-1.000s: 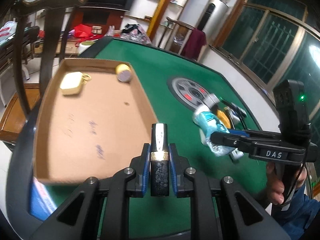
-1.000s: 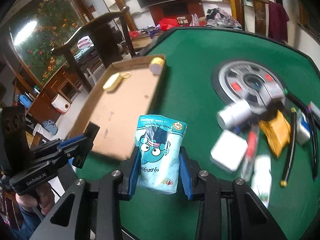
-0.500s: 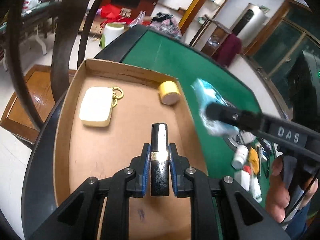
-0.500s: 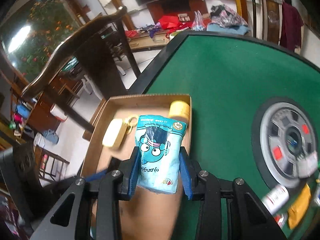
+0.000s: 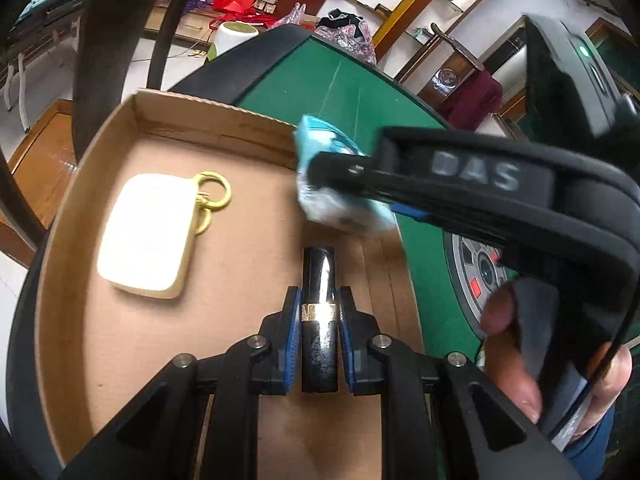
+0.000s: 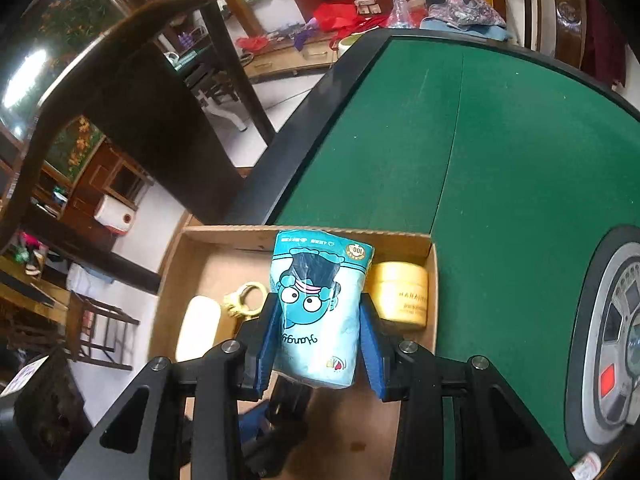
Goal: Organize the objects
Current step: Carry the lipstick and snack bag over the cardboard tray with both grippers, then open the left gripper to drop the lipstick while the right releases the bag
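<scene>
My left gripper (image 5: 318,300) is shut on a black lipstick tube (image 5: 318,320) with a gold band, held low over the cardboard tray (image 5: 80,320). My right gripper (image 6: 320,312) is shut on a blue cartoon tissue pack (image 6: 320,312) and holds it over the tray's far right part (image 6: 433,280). The pack and the right gripper also show in the left wrist view (image 5: 340,184), just ahead of the lipstick. In the tray lie a cream key fob with gold rings (image 5: 148,232) and a yellow jar (image 6: 402,294).
The tray sits at the corner of a green felt table (image 6: 460,140). A round grey centre panel (image 6: 616,340) lies to the right. A dark wooden chair (image 6: 132,80) stands beyond the table's edge.
Both grippers have moved from over the green felt to over the tray, lower and closer. The tissue pack now hangs in front of the yellow jar in the left wrist view.
</scene>
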Demonstrator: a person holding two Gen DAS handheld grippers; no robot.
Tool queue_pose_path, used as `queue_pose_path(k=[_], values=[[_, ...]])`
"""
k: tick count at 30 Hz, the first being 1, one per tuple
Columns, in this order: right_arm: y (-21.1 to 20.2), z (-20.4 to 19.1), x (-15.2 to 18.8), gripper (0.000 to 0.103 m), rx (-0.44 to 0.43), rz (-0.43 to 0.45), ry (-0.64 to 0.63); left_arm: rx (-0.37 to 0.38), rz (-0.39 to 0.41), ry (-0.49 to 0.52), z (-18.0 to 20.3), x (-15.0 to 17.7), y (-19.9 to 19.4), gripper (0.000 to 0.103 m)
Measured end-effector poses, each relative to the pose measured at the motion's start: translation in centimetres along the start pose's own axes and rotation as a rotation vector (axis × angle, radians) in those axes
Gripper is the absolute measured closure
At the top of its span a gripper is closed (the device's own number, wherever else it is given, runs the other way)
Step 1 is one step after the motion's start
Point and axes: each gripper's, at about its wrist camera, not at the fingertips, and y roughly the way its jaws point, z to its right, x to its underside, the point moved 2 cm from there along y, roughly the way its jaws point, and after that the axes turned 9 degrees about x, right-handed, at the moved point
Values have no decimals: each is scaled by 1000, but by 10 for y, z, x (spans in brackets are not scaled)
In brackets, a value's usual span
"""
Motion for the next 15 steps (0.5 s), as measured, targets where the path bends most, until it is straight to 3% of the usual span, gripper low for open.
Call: queue_pose_path(k=[15], values=[[5, -9, -4, 56, 41, -6, -80, -20, 9, 7, 2, 2, 5, 86]])
